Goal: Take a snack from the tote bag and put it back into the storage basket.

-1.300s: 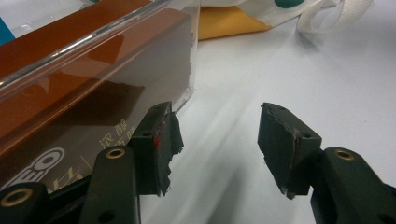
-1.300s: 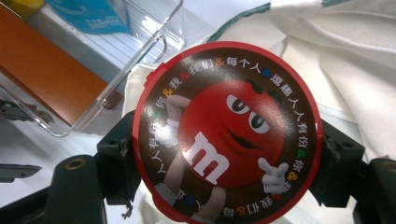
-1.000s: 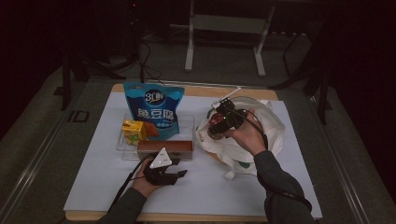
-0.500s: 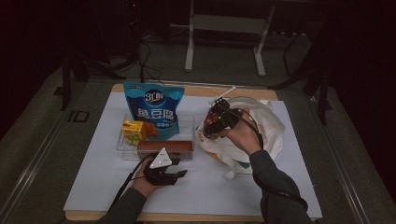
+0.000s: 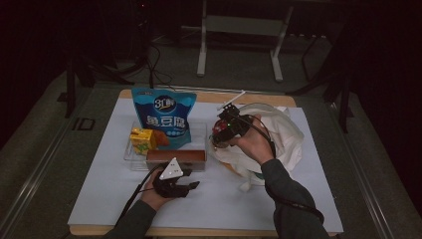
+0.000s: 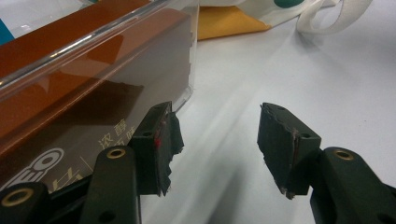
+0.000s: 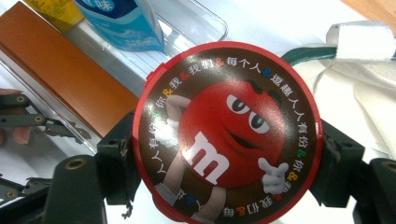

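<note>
White-covered desk (image 5: 298, 199): the right gripper (image 5: 222, 130) pinches a round candy tin (image 7: 227, 132) flat-face-up above the bag's (image 5: 283, 134) left edge, the clear tray (image 5: 199, 130) just to its left, while the left gripper (image 5: 185, 185) rests spread.

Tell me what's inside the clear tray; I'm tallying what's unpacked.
The clear tray holds a blue snack bag standing at the back, a yellow carton and a long brown box along its front wall. Anything behind the bag is hidden.
</note>
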